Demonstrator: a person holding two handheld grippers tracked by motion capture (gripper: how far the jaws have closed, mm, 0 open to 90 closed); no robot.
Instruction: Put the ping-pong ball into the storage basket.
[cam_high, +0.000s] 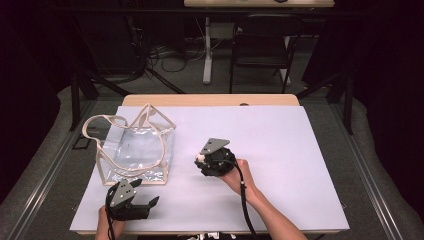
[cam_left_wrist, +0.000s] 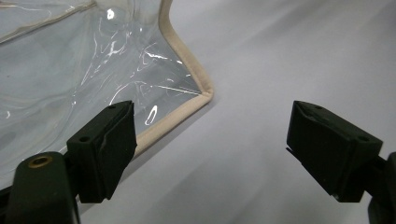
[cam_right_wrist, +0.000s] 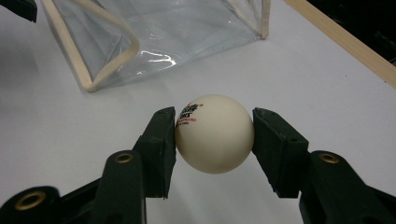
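Note:
A cream-white ball with red and black print is pinched between both pads of my right gripper. In the high view that right gripper sits mid-table, held by a hand, with the ball peeking out at its tip. A clear plastic bag with beige trim and handles lies on the white sheet at the left; its near corner lies just ahead of my left gripper. The left gripper rests near the table's front edge, jaws wide apart with nothing between them.
The white sheet covers the table, with a strip of wooden tabletop along the far edge. Beyond the table stand a dark chair and cables on the floor.

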